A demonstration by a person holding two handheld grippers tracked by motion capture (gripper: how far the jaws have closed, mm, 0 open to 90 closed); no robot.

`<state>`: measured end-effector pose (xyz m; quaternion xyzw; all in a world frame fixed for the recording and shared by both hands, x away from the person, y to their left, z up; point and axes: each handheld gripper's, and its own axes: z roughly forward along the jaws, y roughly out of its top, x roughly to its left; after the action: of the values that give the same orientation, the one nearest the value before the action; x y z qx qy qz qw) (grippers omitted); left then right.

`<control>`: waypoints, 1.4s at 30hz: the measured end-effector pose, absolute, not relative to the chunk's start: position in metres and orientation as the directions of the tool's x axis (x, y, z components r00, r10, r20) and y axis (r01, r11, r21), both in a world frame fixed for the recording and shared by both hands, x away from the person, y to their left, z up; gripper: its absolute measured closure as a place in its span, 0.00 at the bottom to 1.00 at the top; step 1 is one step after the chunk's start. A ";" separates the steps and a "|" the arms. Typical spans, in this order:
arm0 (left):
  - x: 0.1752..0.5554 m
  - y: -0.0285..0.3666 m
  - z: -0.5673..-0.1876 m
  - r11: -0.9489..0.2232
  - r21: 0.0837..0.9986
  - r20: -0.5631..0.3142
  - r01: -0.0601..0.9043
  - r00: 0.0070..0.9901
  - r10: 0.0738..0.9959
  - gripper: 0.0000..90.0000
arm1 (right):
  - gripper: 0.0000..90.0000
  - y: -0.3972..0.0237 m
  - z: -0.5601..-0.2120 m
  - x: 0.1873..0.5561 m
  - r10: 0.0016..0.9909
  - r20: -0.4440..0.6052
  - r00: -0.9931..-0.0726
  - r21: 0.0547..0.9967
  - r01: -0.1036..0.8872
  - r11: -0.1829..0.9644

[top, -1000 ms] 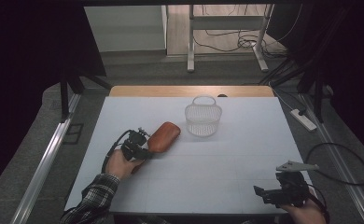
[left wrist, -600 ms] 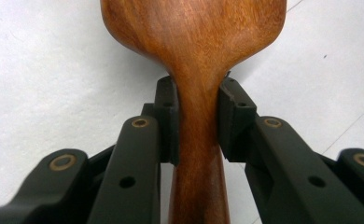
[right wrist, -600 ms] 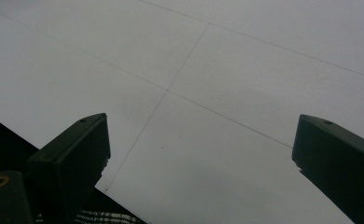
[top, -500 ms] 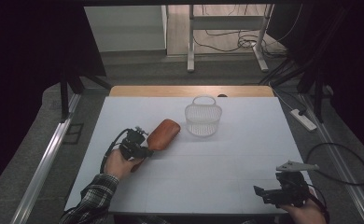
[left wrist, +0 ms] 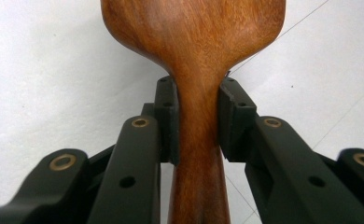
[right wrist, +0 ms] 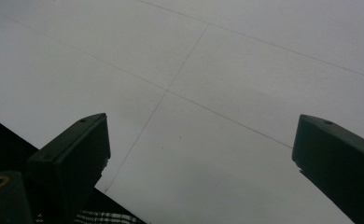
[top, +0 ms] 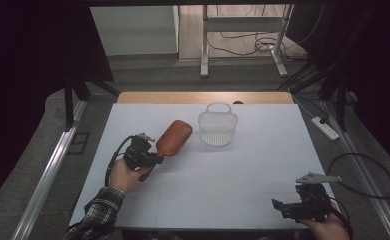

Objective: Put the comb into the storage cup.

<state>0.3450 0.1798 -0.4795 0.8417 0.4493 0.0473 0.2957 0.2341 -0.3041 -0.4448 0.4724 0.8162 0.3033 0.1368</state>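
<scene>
A: Looking down from the high view: left gripper [top: 148,159] clamps the brush [top: 173,139] by its handle, head tilted up toward the basket [top: 217,129], just short of it.
B: Left gripper view?
A: Pads [left wrist: 167,116] press both sides of the neck; head beyond the tips.
B: Right gripper view?
A: Right gripper [right wrist: 201,149] gapes wide over bare table [right wrist: 227,84].

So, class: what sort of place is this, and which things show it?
Probably a recording lab or workshop: a white-topped table, loose cables on the floor, and a cabled handheld left gripper clamping a wooden hairbrush.
</scene>
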 end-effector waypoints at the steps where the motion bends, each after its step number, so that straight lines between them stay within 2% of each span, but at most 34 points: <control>1: 0.344 0.180 -0.477 -0.423 0.548 -0.187 0.722 0.598 0.780 0.80 | 0.05 -0.304 -0.445 0.234 0.854 0.063 -0.516 0.625 0.688 0.369; 18: 0.324 0.183 -0.460 -0.408 0.639 -0.170 0.653 0.637 0.752 0.80 | 0.04 -0.304 -0.443 0.232 0.851 0.054 -0.523 0.638 0.673 0.373; 28: 0.311 0.184 -0.454 -0.401 0.663 -0.169 0.632 0.648 0.743 0.80 | 0.01 -0.302 -0.442 0.230 0.835 0.045 -0.548 0.650 0.651 0.392; 42: 0.296 0.186 -0.449 -0.396 0.680 -0.175 0.617 0.661 0.730 0.80 | 0.00 -0.298 -0.432 0.229 0.800 0.039 -0.599 0.741 0.554 0.379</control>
<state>0.2959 0.1858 -0.4494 0.8320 0.4048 0.0756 0.3718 0.2291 -0.2983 -0.4319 0.4158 0.8137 0.3709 0.1658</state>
